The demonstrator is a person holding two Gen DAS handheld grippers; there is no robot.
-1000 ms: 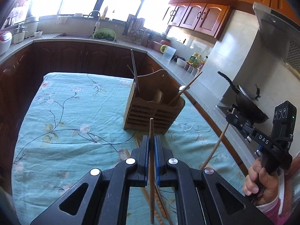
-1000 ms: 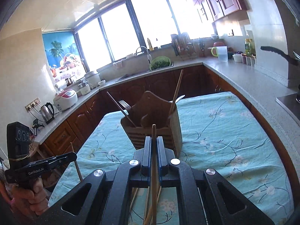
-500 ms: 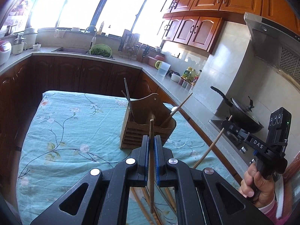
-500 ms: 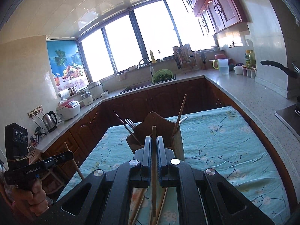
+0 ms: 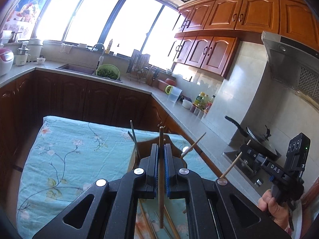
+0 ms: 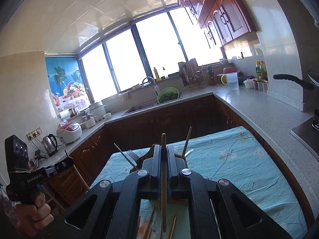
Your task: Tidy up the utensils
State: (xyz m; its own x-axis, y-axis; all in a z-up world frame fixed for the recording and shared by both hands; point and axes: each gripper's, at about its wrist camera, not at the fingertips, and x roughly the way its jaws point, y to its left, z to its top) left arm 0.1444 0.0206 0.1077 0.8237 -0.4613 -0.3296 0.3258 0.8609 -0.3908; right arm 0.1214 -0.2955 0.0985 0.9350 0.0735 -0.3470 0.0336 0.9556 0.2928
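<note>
A wooden holder (image 5: 139, 155) on the flowery table (image 5: 65, 155) sits low in the middle, mostly hidden behind the left tongs (image 5: 161, 155). Each pair of tongs is squeezed shut on one chopstick (image 5: 161, 179) standing straight up. The right tongs (image 6: 163, 155) grip theirs (image 6: 163, 179) likewise. More loose chopsticks (image 6: 173, 227) lie below, cut off.
</note>
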